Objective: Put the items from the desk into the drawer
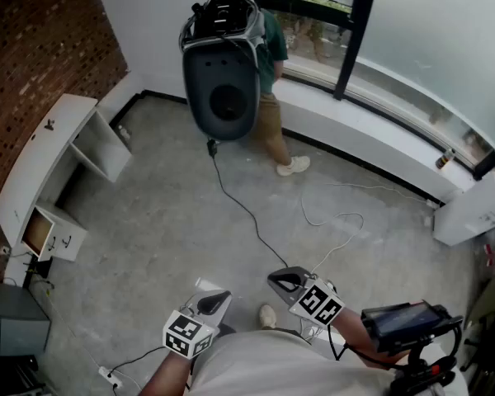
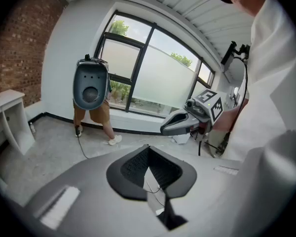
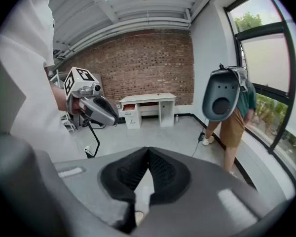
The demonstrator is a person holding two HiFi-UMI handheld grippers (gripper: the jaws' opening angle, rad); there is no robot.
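Standing well apart from the desk (image 1: 41,151) at ten o'clock, the person has the left gripper (image 1: 217,298) and right gripper (image 1: 284,280) clenched on nothing. One small item (image 1: 48,124) sits on top, probably light; too small to pick a hold. The drawer (image 1: 40,231) gapes.

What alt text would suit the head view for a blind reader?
Seen from above, a person holds the left gripper and right gripper close to the body, jaws shut, over a concrete floor. A white desk with an open drawer stands at the brick wall; another person stands by the window.
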